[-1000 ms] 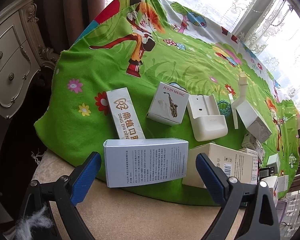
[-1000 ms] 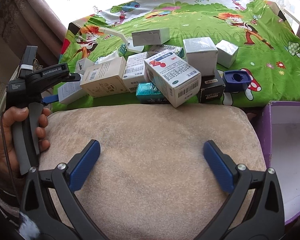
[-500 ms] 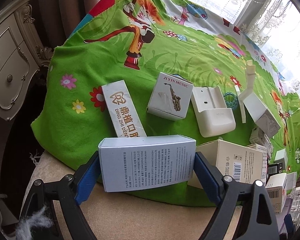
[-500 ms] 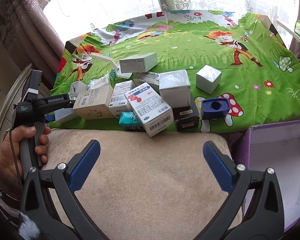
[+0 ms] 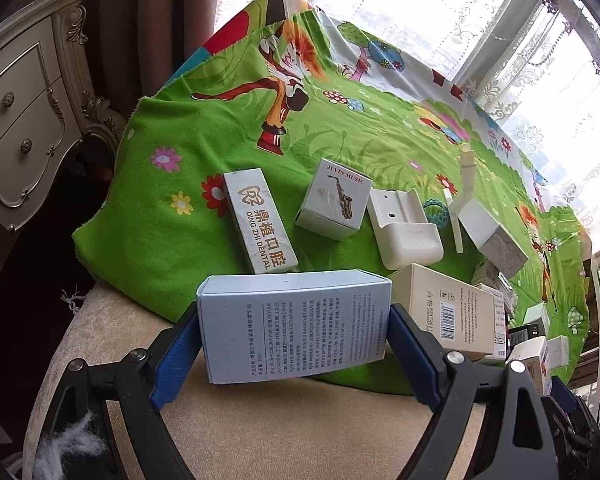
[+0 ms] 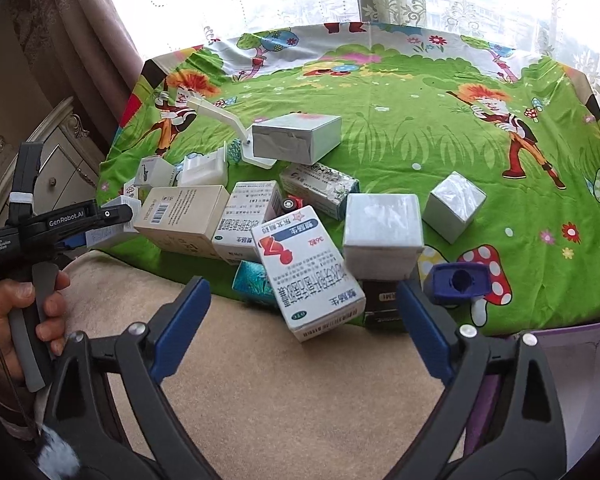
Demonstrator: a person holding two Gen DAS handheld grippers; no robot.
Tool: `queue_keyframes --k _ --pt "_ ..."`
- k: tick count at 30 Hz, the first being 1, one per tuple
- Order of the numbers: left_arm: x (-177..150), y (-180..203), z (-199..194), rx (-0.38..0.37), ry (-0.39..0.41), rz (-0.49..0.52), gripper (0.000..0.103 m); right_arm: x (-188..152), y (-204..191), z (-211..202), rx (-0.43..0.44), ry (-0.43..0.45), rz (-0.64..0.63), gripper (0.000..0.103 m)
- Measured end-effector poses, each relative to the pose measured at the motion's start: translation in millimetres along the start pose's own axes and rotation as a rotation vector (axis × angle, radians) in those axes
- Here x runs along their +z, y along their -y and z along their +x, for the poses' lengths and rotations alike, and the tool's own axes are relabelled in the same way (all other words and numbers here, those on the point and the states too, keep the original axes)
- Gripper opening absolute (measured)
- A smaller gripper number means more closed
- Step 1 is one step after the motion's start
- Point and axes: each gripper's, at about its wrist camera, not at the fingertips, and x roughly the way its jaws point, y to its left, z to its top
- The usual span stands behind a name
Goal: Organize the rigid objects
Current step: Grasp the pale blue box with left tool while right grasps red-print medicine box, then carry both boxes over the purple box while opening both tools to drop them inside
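Left claw: both blue fingers pressed against the ends of a pale blue box, small Chinese print across its face, held over the near edge of the green cartoon cloth.
Behind it: long white box reading "DING ZHI DENTAL"; white box reading "JI YIN MUSIC" with a saxophone picture.
Right claw: spread wide, holding nothing, above the beige cushion.
Ahead: white medicine box with red emblem, blue cap.
Left handle marked "GenRobot.AI".
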Motion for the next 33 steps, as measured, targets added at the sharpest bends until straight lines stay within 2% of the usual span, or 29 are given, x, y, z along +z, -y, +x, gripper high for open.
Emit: queue_keyframes --k 2,5,7,13,21,27,33 --pt "-3 2 -6 -0.003 0.015 0.01 0.089 1 0 4 0.002 -0.009 -0.003 0.082" --pt "-8 6 -13 -0.002 0.038 0.029 0.089 0 -1 7 0.004 -0.019 -0.008 0.065" --pt "-10 7 -17 -0.002 0.048 0.037 0.089 0 -1 8 0.005 -0.023 -0.008 0.049" --pt "-14 10 -25 -0.02 0.078 0.053 0.089 -4 -3 2 0.018 -0.001 -0.014 0.047" --pt "-27 31 -44 -0.097 0.12 0.122 0.089 -16 -2 -24 0.042 0.068 0.004 0.047" --pt "-42 64 -63 -0.203 0.16 0.237 0.089 -38 17 -54 0.021 0.104 0.053 0.047" --pt "-63 112 -77 -0.307 0.156 0.384 0.089 -67 53 -83 -0.014 0.111 0.16 0.047"
